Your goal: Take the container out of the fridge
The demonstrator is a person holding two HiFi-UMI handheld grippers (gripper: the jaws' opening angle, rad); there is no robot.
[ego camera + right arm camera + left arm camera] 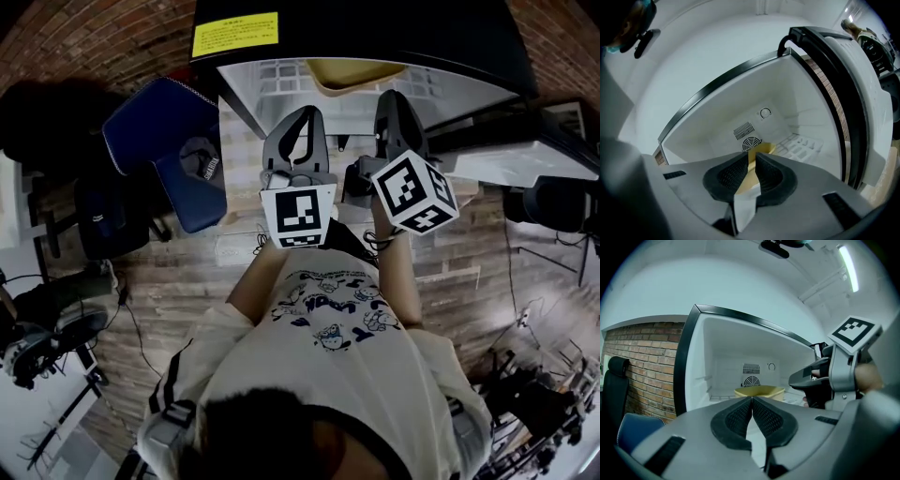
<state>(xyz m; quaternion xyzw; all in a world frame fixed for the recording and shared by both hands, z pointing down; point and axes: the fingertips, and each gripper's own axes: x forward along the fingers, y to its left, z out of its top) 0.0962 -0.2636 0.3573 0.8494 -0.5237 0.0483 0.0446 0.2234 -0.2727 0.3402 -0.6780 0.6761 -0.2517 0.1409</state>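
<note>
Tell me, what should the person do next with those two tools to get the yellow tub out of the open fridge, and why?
Probably open the right gripper's jaws first. It and the left gripper are both shut and empty in front of the fridge, while the yellow tub sits untouched inside, so shut jaws could not take hold of it.

We stood in what looked like a lab or recording studio, not a home. There was a red brick wall (642,357), a worn wood-plank floor (187,272) crowded with dark equipment on stands (42,342), a blue padded chair (173,141) and a long ceiling strip light (848,266). A small black fridge with a white interior (726,348) bore a yellow warning label (234,35).
</note>
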